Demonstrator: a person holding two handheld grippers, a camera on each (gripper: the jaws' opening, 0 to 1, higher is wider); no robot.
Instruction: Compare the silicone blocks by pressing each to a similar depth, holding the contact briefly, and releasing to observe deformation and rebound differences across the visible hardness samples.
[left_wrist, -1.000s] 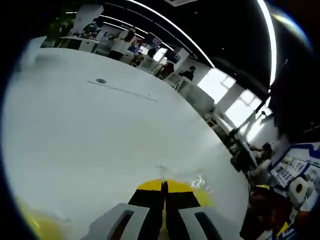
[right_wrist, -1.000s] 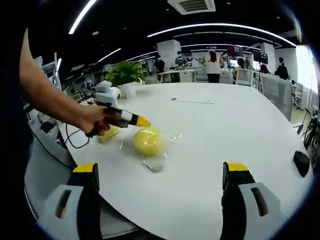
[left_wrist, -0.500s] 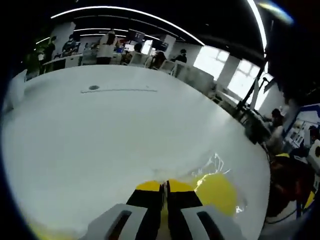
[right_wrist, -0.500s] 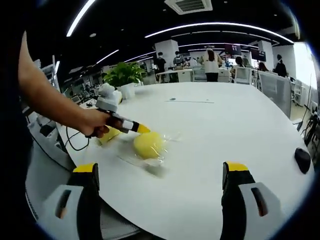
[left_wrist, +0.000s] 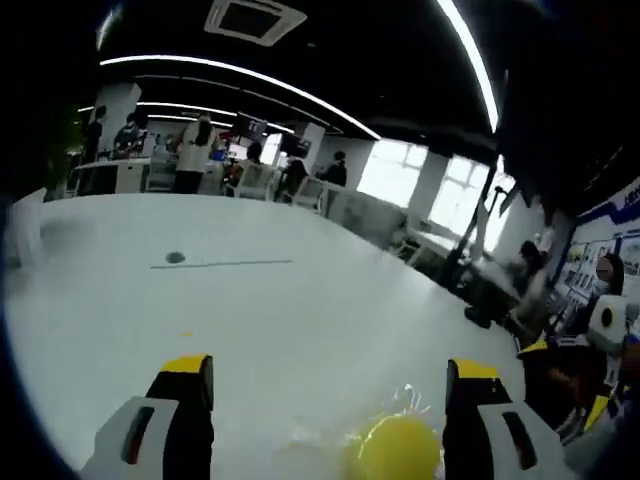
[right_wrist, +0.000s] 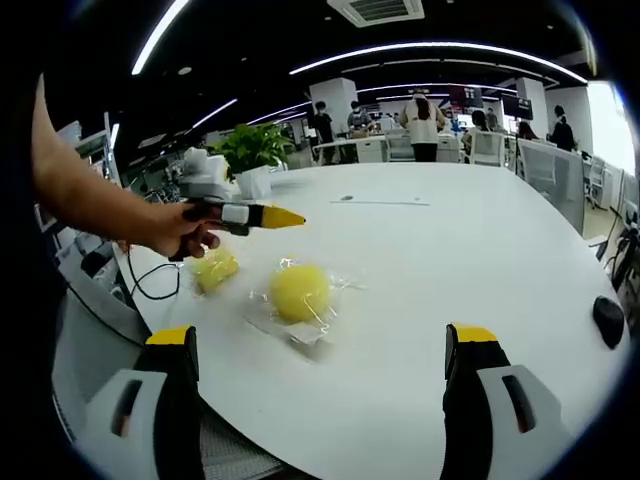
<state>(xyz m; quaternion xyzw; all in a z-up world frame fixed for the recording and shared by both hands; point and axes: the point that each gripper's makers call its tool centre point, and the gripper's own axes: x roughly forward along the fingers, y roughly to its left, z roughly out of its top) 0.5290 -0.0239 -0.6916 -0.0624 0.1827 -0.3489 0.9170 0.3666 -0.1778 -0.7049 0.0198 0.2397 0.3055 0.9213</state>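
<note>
While you hold the left tool (right_wrist: 255, 215) above the counter (right_wrist: 430, 260), jaws apart, both yellow silicone blocks (right_wrist: 299, 292) sit free in clear wrap, ready for rebound checking. Your right tool (right_wrist: 325, 385) hangs back, jaws wide apart, likely just watching.

Yellow block (left_wrist: 398, 450) blurred, cut by btm edge; wrap detail unreadable.
</note>
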